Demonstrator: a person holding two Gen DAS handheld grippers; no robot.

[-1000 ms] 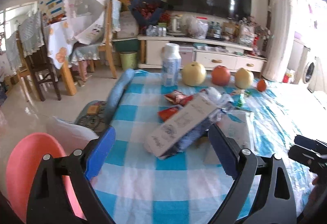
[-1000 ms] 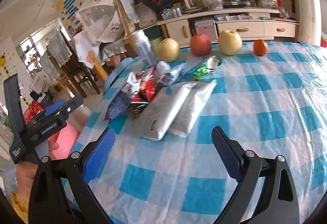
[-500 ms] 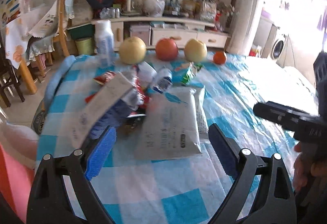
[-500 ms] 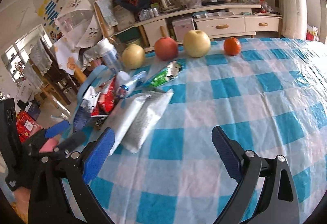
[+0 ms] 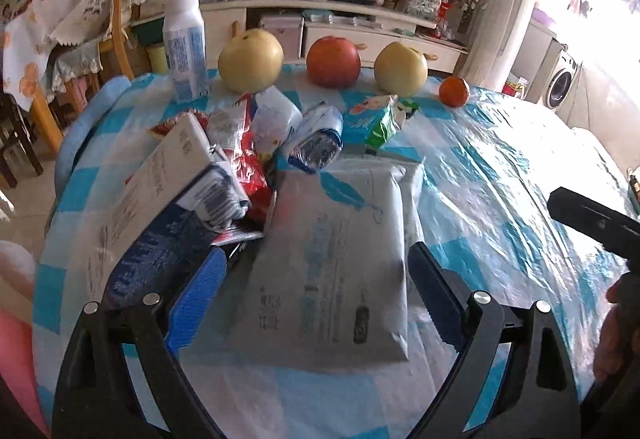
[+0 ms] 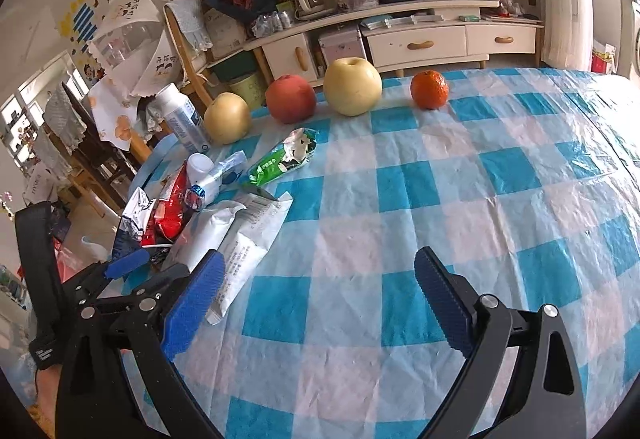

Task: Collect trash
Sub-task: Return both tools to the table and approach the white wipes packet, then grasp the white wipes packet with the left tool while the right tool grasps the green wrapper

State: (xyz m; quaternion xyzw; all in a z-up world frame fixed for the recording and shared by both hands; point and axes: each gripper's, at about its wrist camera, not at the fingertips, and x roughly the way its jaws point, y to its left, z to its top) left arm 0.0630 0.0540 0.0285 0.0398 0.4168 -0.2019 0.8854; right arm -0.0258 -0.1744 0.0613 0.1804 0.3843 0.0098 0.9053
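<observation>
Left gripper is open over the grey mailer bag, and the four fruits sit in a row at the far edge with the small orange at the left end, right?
Not quite: the small orange is at the right end, per the right wrist view. The left gripper is open over the grey mailer bag.

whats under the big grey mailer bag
A second white bag lies under the grey mailer, its edge showing along the right side, on the checked tablecloth. Whatever else lies beneath is covered. The left tool is open around the mailer's near end.

Each hand-held gripper (image 5: 316, 295) has black frame arms, silver screws and ribbed blue finger pads (image 6: 192, 305).
</observation>
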